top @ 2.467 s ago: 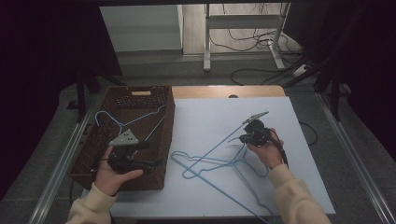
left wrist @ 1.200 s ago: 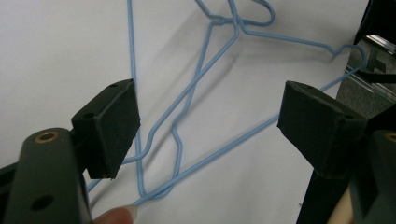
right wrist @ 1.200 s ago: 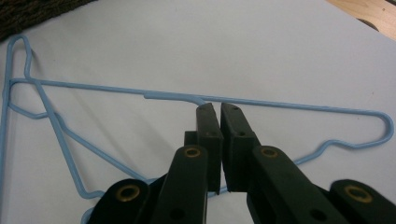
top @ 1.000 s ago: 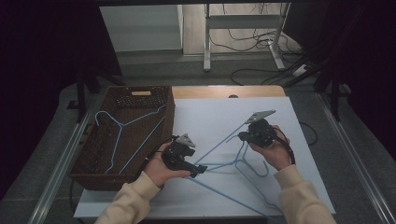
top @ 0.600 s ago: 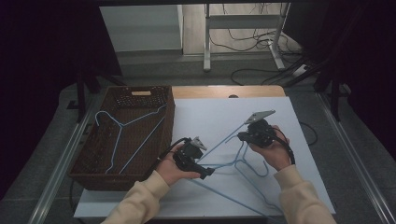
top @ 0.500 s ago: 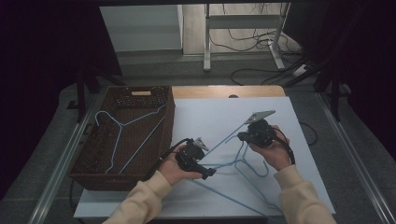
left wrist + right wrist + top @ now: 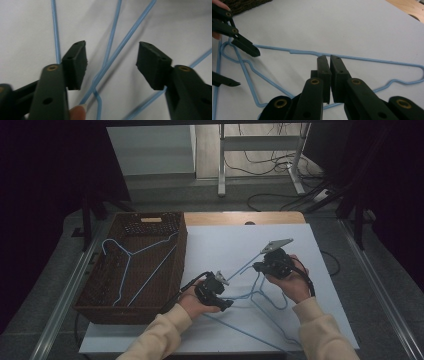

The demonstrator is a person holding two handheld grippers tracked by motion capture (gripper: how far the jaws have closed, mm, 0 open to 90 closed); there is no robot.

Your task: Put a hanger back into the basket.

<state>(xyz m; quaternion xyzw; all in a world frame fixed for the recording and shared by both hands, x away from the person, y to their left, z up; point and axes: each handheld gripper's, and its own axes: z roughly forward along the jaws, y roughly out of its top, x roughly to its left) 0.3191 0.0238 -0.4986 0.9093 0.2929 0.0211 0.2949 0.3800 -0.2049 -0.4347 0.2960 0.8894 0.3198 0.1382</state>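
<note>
Jaws of the left gripper (image 7: 111, 65) have just been closing and stand half apart, astride crossing wires of the blue hangers (image 7: 250, 296) without pinching them yet; I judge this grasp is still being made. These hangers lie tangled on the white surface (image 7: 225, 240) toward its near edge. One long bar slants off toward the near right corner.

A little farther in, the right gripper (image 7: 257, 266) has its jaws clenched. In the right gripper view they seem to grip a lower wire of the upper hanger (image 7: 362, 58), though the contact itself is hidden. That hanger's long axis appears to slant from beside the left gripper toward the far right corner, with one end lifted off the surface. Its curled end lies by the left gripper.

Farther left, the wicker basket (image 7: 130, 312) stands along the left edge and already holds one hanger (image 7: 127, 265). That hanger lies flat, its hook toward the far left.

So the work looks partly done: one hanger is stowed, and the tangled ones remain to be separated and moved.
</note>
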